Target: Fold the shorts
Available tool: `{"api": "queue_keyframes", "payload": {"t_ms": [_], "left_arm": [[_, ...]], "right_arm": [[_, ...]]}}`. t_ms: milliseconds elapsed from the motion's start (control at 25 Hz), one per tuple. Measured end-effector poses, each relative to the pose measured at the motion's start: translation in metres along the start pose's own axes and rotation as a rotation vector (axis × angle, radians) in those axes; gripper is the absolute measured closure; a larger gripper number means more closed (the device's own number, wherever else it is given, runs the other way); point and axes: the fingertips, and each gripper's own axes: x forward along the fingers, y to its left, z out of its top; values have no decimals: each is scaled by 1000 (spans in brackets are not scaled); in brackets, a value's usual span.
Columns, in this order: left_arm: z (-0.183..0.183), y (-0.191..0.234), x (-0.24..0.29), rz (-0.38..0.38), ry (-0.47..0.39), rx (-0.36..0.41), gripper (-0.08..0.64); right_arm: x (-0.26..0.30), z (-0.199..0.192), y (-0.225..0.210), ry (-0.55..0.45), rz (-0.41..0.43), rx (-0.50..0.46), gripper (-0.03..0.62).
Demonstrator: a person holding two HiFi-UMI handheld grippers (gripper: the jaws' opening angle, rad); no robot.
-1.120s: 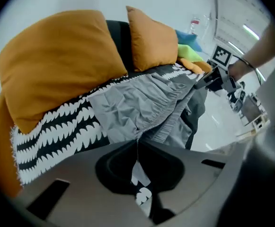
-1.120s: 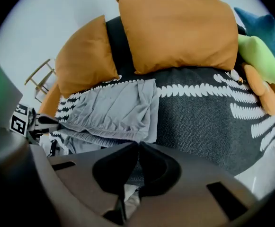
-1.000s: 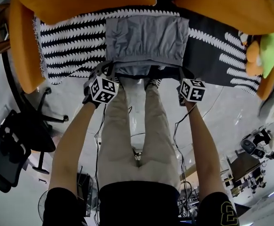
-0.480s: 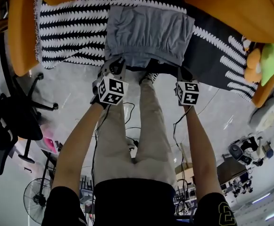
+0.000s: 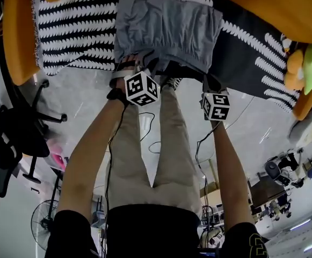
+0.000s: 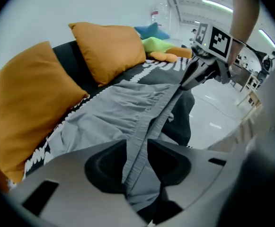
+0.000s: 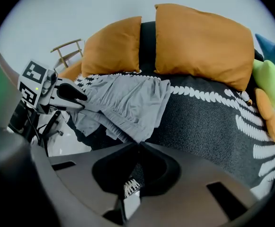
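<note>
I am looking down at a couch (image 7: 146, 37) that is wearing a black throw (image 5: 70, 31) with white scalloped stripes. The grey shorts (image 5: 166, 28) are lying spread on the throw, their near edge reaching its front edge (the side where I am standing). Two orange pillows (image 7: 199, 41) are leaning along the back, and a green and orange plush toy (image 5: 306, 63) is resting at the right end.

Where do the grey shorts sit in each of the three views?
Head view: grey shorts top centre, on the patterned throw.
Left gripper view: centre, waistband running down between the jaws.
Right gripper view: left of centre, corner at the jaws.
Shared landmark: orange cushions behind.
</note>
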Motion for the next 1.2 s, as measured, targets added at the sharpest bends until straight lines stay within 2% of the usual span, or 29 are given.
{"api": "queue_keyframes", "payload": {"t_ms": [120, 240, 320, 360, 440, 520, 640, 760, 800, 880, 920, 960, 1040, 1120, 1200], "left_arm": [[24, -18, 15, -26, -25, 39, 439], [28, -29, 41, 20, 50, 133, 437], [23, -33, 55, 22, 103, 171, 447], [22, -34, 58, 12, 113, 167, 503], [21, -36, 57, -5, 114, 140, 531], [19, -39, 47, 1, 106, 136, 535], [15, -48, 30, 27, 91, 175, 535], [0, -62, 34, 1, 119, 202, 532], [-8, -67, 37, -22, 132, 204, 519], [-19, -76, 34, -86, 144, 181, 380], [-18, -78, 27, -106, 139, 149, 340], [-13, -80, 18, -112, 126, 99, 336], [1, -86, -9, -114, 91, -78, 311], [16, -98, -40, -151, 48, -386, 310], [38, -103, -54, -199, -4, -729, 310]], "right_arm": [[5, -6, -1, -13, 3, 32, 563], [4, -10, -4, -24, 9, 62, 563], [4, -9, -8, -29, 14, 74, 563], [5, -8, -11, -33, 15, 80, 563], [7, -6, -16, -38, 17, 90, 563], [8, -10, -16, -29, 23, 92, 563], [11, -15, -14, -7, 28, 84, 563], [17, -21, -13, 33, 42, 95, 561], [21, -28, -8, 64, 66, 104, 542], [24, -41, 7, 141, 144, 117, 344], [19, -46, 10, 171, 171, 111, 327], [9, -48, 8, 190, 180, 98, 322], [-23, -47, -9, 197, 158, 83, 322], [-57, -25, -28, 151, 136, 106, 326], [-75, 22, -52, 78, 143, 107, 335]]}}
